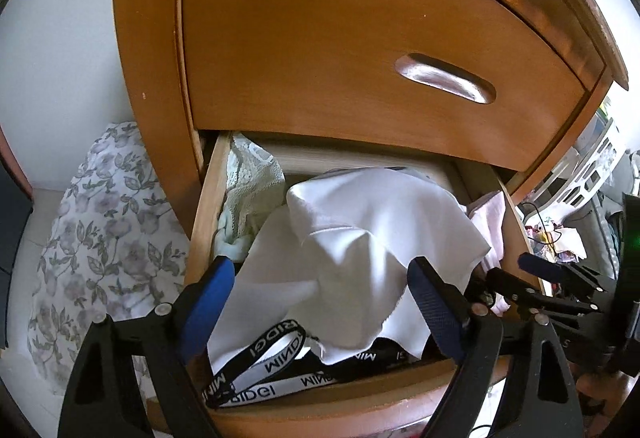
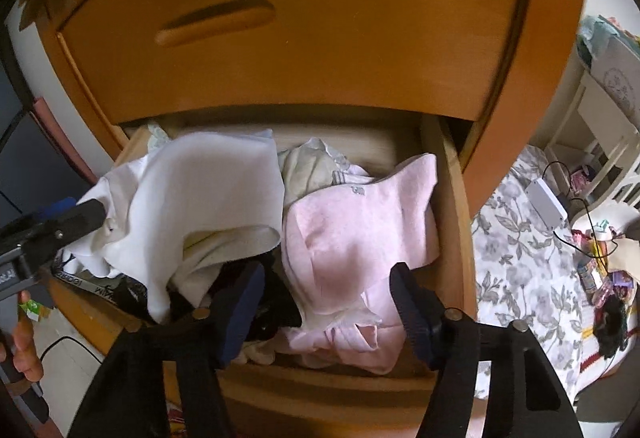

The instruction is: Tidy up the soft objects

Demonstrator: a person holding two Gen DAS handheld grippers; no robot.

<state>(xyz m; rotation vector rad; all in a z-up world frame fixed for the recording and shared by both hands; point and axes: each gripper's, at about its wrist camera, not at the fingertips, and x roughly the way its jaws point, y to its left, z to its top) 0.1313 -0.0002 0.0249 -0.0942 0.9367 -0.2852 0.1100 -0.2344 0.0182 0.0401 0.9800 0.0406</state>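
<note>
An open wooden drawer [image 1: 208, 206] holds crumpled clothes. In the left wrist view a white garment [image 1: 372, 218] lies on top, and my left gripper [image 1: 320, 266] stands open astride its near edge, pads not pressing. A black-and-white lettered waistband [image 1: 264, 358] hangs over the drawer front. In the right wrist view a pink garment [image 2: 352, 234] fills the drawer's right half. My right gripper [image 2: 328, 272] is open around its near part, with a gap at the left pad. The white garment [image 2: 208, 182] lies to the left, with the left gripper's fingertip [image 2: 94, 214] at its edge.
A shut drawer front [image 1: 360, 50] with a recessed handle [image 1: 444, 78] overhangs the open drawer. A pale green lace item [image 1: 252, 178] sits in the back left corner. Floral bedding [image 2: 516, 238] with a white box [image 2: 546, 202] and cables lies right of the cabinet.
</note>
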